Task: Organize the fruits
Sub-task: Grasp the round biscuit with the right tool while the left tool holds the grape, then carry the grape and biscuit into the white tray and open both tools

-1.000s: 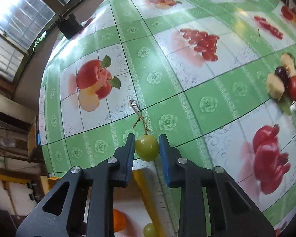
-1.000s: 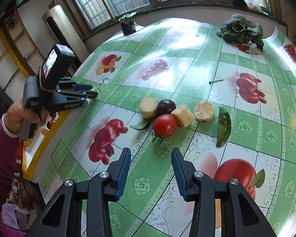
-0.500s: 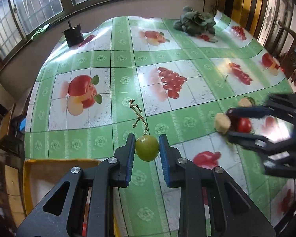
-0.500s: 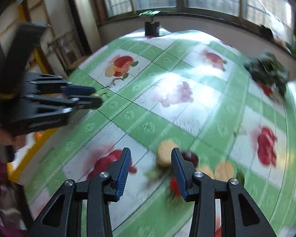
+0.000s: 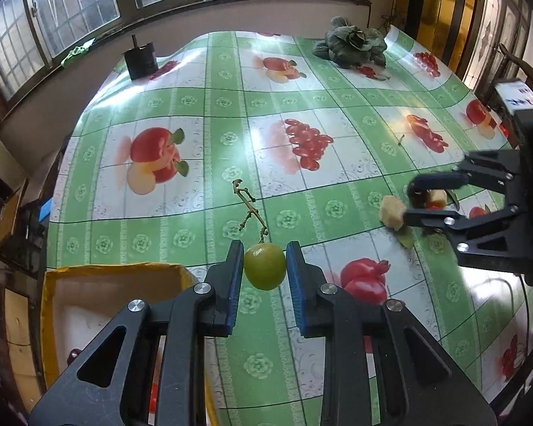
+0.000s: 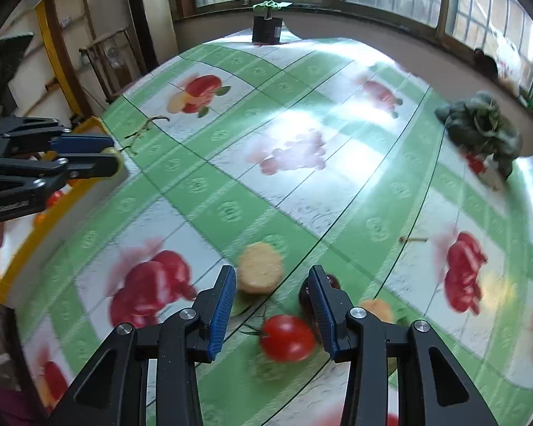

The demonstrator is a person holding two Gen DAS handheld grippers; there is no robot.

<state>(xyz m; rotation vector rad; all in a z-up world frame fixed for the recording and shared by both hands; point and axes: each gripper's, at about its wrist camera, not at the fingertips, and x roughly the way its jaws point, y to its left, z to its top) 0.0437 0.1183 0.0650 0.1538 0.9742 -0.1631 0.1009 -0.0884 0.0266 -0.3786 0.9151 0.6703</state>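
My left gripper [image 5: 264, 269] is shut on a green grape [image 5: 265, 266] and holds it above the table beside the yellow-rimmed box [image 5: 53, 284]. It also shows at the left of the right wrist view [image 6: 113, 158]. My right gripper [image 6: 272, 305] is open and hangs low over a fruit cluster: a red cherry tomato [image 6: 287, 338] between the jaws, a tan round slice [image 6: 260, 272] ahead, a dark plum [image 6: 307, 296] behind the right finger. In the left wrist view the right gripper [image 5: 414, 198] stands over that cluster.
A bare grape stem [image 5: 247, 209] lies on the green fruit-print tablecloth [image 5: 231, 106]. A leafy green vegetable [image 5: 351, 46] and a dark small pot [image 5: 140, 60] stand at the far edge. The box holds red and orange fruits [image 6: 55, 198].
My right gripper swung left and dropped down over the tomato and slices. My left gripper lifted and tilted up with the grape, bringing the box edge and the whole table into view.
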